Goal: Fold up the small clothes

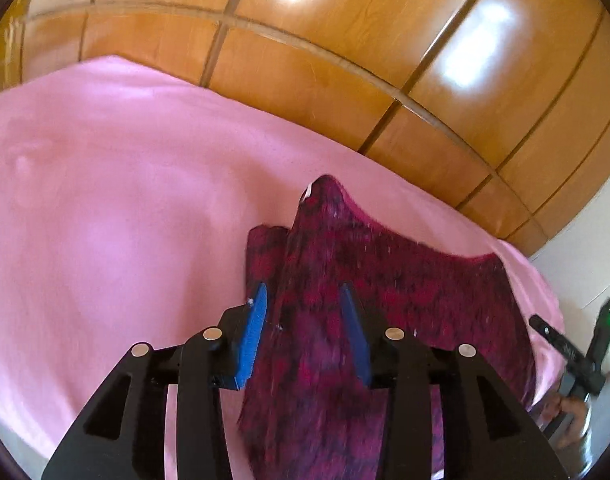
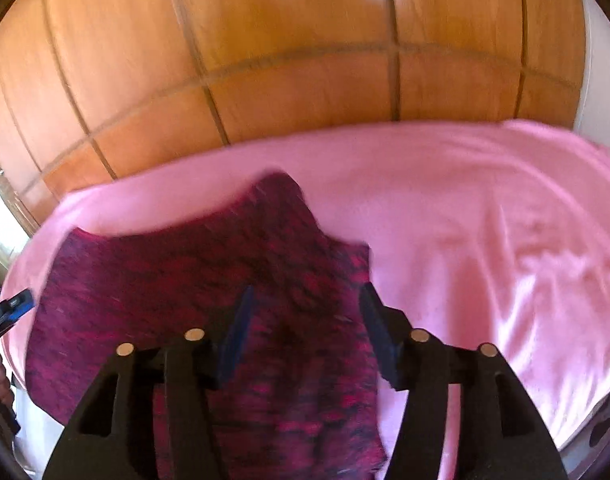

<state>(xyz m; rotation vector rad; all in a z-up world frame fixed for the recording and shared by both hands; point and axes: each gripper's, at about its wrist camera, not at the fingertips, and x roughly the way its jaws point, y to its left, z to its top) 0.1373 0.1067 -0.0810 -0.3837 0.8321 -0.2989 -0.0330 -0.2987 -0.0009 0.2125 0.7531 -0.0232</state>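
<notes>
Apparently a fold has just been laid: the magenta knit garment (image 1: 385,292) lies on the pink bed sheet (image 1: 105,220), left gripper (image 1: 305,300) and right gripper (image 2: 305,300) both released above it, so its 12 o'clock edge is to be regrasped next.

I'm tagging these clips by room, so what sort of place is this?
Probably a bedroom: a pink sheet spread as on a bed, glossy wooden wardrobe doors behind it, and a magenta knit garment lying on the sheet.
</notes>
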